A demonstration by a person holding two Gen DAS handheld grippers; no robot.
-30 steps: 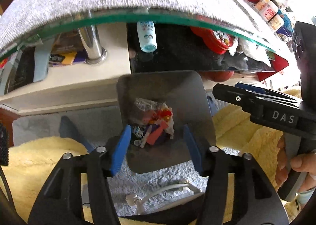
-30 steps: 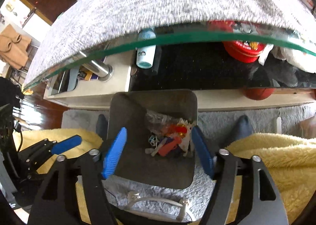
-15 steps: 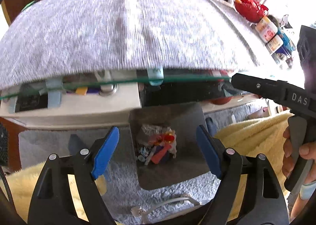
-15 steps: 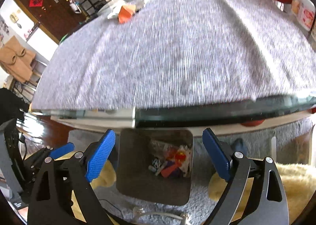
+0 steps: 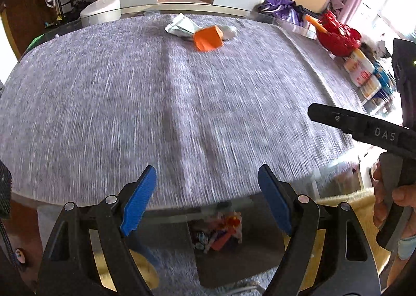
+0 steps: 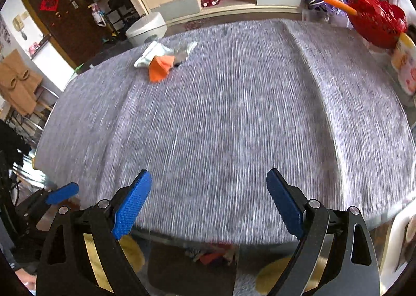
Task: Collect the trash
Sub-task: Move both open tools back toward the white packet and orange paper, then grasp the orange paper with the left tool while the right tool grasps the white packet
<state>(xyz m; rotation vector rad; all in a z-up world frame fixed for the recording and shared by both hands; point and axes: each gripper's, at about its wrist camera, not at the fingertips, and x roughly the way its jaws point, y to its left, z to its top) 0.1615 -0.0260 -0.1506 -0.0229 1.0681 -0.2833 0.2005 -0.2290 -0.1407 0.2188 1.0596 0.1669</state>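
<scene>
Left wrist: crumpled orange wrapper (image 5: 208, 38) w/ silvery wrappers (image 5: 182, 26).

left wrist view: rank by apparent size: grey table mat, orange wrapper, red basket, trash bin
1. grey table mat
2. trash bin, partly hidden, near camera
3. red basket
4. orange wrapper, close to the basket, unsure

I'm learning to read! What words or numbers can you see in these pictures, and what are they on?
"DAS": white letters on the black right gripper, seen from the left wrist camera.
Red sign on the dark door: it bears a mark, too small to read.
Tubs at the table's right edge: red printing, too blurred to read.
Silver wrapper beside the orange paper: no readable print.
Nothing else can be read.
</scene>
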